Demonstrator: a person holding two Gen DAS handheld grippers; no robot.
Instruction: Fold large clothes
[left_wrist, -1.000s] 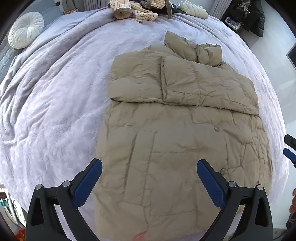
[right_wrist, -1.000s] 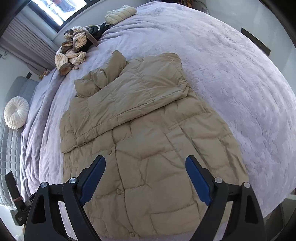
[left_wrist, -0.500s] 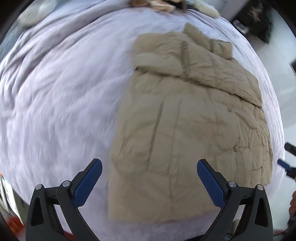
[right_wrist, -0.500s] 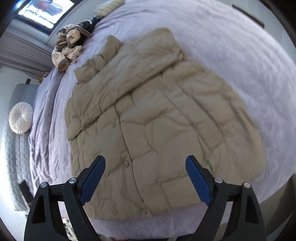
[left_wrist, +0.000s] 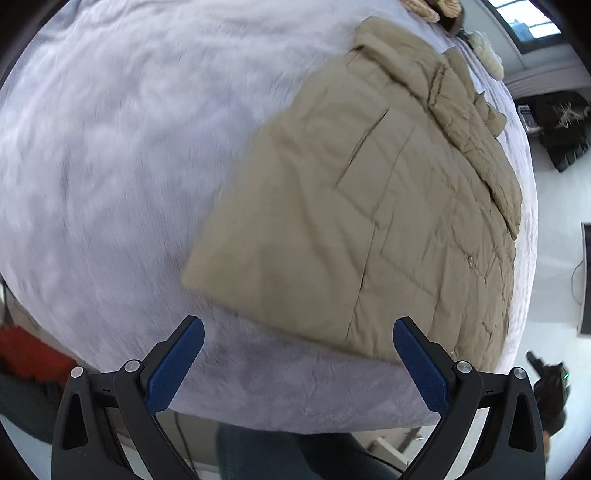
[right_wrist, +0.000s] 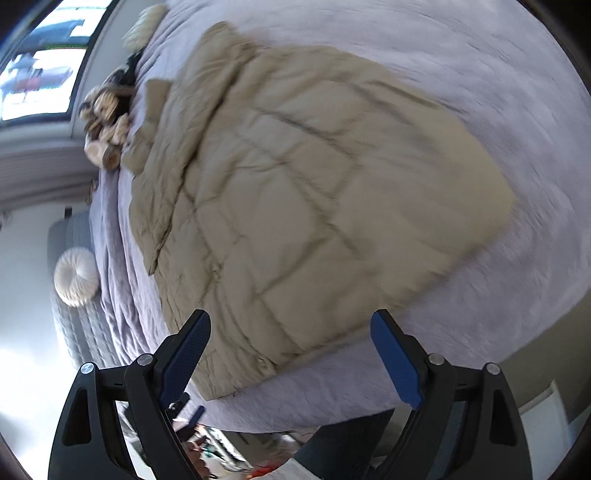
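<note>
A tan quilted puffer jacket (left_wrist: 376, 206) lies flat on a lilac bedspread (left_wrist: 110, 166), sleeves folded across its chest, hem toward me. It also shows in the right wrist view (right_wrist: 303, 206). My left gripper (left_wrist: 295, 365) is open and empty, held above the bed's near edge just below the jacket's left hem corner. My right gripper (right_wrist: 290, 358) is open and empty, just short of the hem near its right side. Both views are blurred.
A pile of striped and cream clothes (right_wrist: 107, 129) lies at the far end of the bed. A round white cushion (right_wrist: 75, 277) rests on a grey seat beside the bed. A dark bag (left_wrist: 561, 129) sits on the floor.
Both grippers have pulled back toward the near edge of the bed and swung apart, so the jacket's hem now lies just ahead of the fingertips. Both stayed open.
</note>
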